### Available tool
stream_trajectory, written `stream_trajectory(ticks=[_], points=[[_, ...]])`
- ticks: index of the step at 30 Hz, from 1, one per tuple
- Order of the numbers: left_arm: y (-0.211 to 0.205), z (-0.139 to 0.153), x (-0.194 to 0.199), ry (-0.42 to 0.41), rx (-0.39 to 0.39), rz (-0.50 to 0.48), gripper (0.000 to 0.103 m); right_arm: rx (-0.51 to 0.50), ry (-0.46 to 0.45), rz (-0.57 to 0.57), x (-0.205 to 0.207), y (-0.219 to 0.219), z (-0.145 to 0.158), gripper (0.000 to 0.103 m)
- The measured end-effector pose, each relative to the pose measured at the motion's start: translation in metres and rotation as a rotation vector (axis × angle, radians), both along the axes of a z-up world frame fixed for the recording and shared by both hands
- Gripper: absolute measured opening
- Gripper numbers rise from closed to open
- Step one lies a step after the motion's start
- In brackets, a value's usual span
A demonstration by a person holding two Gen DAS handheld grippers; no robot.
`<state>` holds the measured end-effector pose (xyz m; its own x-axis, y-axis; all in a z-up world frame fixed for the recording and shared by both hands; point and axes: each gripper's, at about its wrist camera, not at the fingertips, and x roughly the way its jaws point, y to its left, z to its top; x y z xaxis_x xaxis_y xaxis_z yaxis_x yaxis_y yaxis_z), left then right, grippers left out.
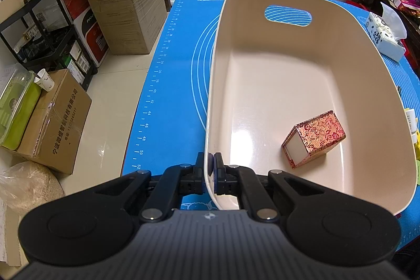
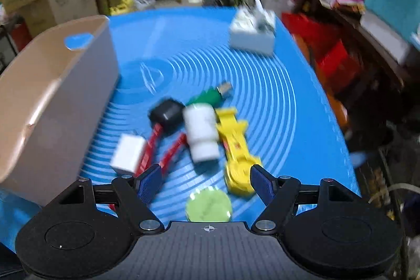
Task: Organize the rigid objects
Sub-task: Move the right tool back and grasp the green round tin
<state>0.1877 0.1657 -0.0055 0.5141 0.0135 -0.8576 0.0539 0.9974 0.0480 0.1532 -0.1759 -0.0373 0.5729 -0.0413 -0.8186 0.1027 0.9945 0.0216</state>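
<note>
Right wrist view was smeared by motion blur, so the small items ahead of the right gripper [image 2: 206, 181] were hard to identify. Its blue-padded fingers [image 2: 149, 181] stood wide apart with nothing between them. Just below the gap a round pale-green disc [image 2: 208, 205] lay on the blue mat [image 2: 288, 109], its lower edge cut off by the gripper body. Touching the right finger was a yellow plastic tool [image 2: 237, 148]; beyond it lay a white cylindrical bottle [image 2: 200, 134], a black block [image 2: 166, 116] with red handles [image 2: 157, 146] running toward the left finger, a small white box [image 2: 128, 154] and a green piece [image 2: 207, 99] whose form could not be made out. Far ahead to the right sat a white tissue pack [image 2: 253, 33]. The beige basin [image 2: 57, 101] stood to the left, only its outer wall showing.

In the left wrist view, the left gripper [image 1: 210, 165] was clamped on the near-left rim of that basin [image 1: 288, 70], one finger outside the wall and one inside. The basin held a single red-and-gold patterned box [image 1: 313, 138], lying tipped on its side ahead and to the right of the fingers, its white end facing the camera. Past the basin's right rim, small pale items were mostly hidden.
</note>
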Motion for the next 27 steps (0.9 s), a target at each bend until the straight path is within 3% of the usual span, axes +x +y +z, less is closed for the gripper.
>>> stream_trajectory(ticks=[4,9,18,25,27], points=[[0.000,0.000,-0.001,0.001,0.000,0.001,0.007,0.078,0.051,-0.038,0.000,-0.010,-0.020,0.078],[-0.002,0.001,0.000,0.003,0.008,0.003,0.008,0.068,0.090,-0.045,-0.003,-0.008,-0.040,0.078],[-0.002,0.000,0.000,0.004,0.012,0.004,0.008,0.063,0.083,-0.053,0.001,-0.010,-0.051,0.079],[-0.002,0.000,0.000,0.004,0.010,0.005,0.008,0.009,0.073,-0.039,-0.001,-0.005,-0.049,0.056],[-0.002,0.000,0.000,0.004,0.011,0.005,0.008,-0.008,0.071,-0.036,-0.001,-0.005,-0.049,0.055]])
